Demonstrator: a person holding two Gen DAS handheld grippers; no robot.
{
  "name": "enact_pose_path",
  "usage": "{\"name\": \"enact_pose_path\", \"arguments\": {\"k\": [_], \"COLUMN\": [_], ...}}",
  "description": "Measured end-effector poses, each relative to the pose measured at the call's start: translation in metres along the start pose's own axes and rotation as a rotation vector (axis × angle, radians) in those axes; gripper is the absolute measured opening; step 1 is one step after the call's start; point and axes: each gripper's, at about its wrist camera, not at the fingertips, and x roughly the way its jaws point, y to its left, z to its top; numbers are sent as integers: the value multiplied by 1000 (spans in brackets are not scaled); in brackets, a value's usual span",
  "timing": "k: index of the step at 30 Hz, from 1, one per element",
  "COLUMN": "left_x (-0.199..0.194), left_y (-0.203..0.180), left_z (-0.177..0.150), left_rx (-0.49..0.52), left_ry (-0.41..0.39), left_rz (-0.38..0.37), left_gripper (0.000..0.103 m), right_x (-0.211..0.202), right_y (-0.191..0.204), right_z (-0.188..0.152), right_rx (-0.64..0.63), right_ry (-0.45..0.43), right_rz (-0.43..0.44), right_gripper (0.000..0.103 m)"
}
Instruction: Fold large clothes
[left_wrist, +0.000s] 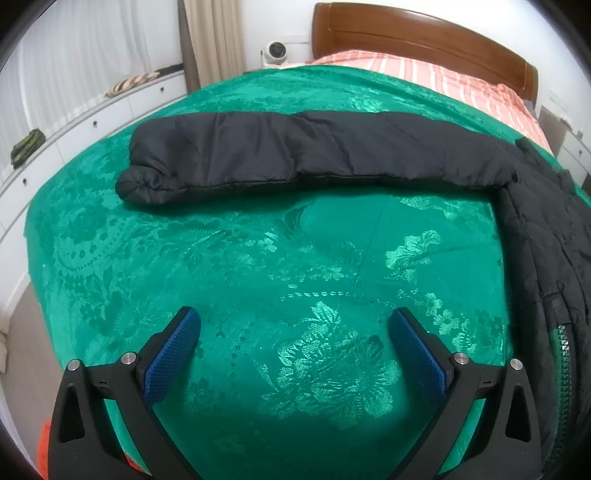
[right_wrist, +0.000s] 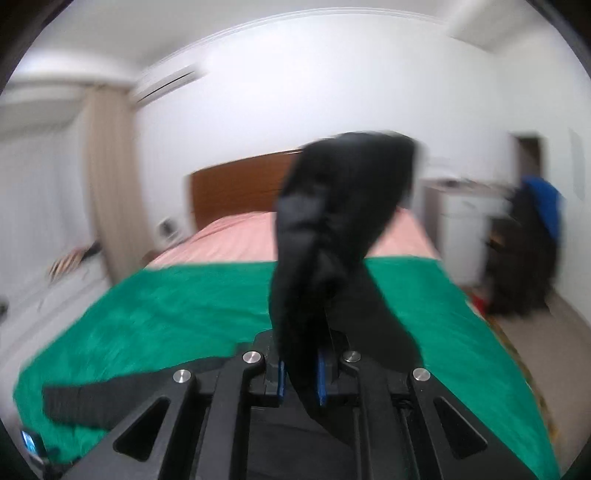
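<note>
A black padded jacket lies on the green bedspread (left_wrist: 258, 258). Its sleeve (left_wrist: 288, 151) stretches straight across the bed in the left wrist view, and its body (left_wrist: 546, 251) with a zipper runs down the right edge. My left gripper (left_wrist: 295, 325) hovers open over bare bedspread, short of the sleeve, with nothing between its blue pads (left_wrist: 173, 354). In the blurred right wrist view my right gripper (right_wrist: 301, 380) is shut on a bunched fold of the black jacket (right_wrist: 332, 229), which stands up in front of the camera. More of the jacket (right_wrist: 96, 402) trails to the lower left.
The bed has a brown wooden headboard (left_wrist: 424, 37) and a pink striped sheet (left_wrist: 443, 81) beyond the green cover. White drawers (left_wrist: 74, 133) line the left wall under curtains. A small white fan (left_wrist: 275, 51) stands by the headboard. Dark clothes (right_wrist: 524, 251) hang at the right.
</note>
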Motion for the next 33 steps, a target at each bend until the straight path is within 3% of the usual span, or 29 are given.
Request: {"name": "enact_pose_path", "arguments": {"k": [3,5,6,9,11,16,24,28,33], "left_x": [0,-1,-1,-4,-4,-2,-2,-3,-6], "left_y": [-2,-3,-4,-6,-6,-6,-18,-23,-27], "left_z": [-2,-4,-5,-9,-8,-9,-13,-15,-18], "left_rx": [10,19,20,19,14,13,29,39,50], "left_ry": [-8,-12,-13,-11,-8,-14,-62,-86,-105], "left_rz": [9,13,13,9,4,14,78,100,117], "left_gripper": [103,103,103,103,103,103,103,103,103], "right_x": [59,98,118,121,92,7,-108,-142,-154], "right_y": [85,131,154,194,210,207,135,102,81], "right_z": [-23,-56,-82,-147,-186,-241,-284,-293,-309], "right_rx": [-78,-85,-66,-7,5,-29,-176,-156,-162], "right_ry": [61,179,251,364,391,350,222,167,132], "right_rz": [77,131,162,267,330,359,176,73,-13], "right_gripper": [19,79,82,81,82,83,87,89,91]}}
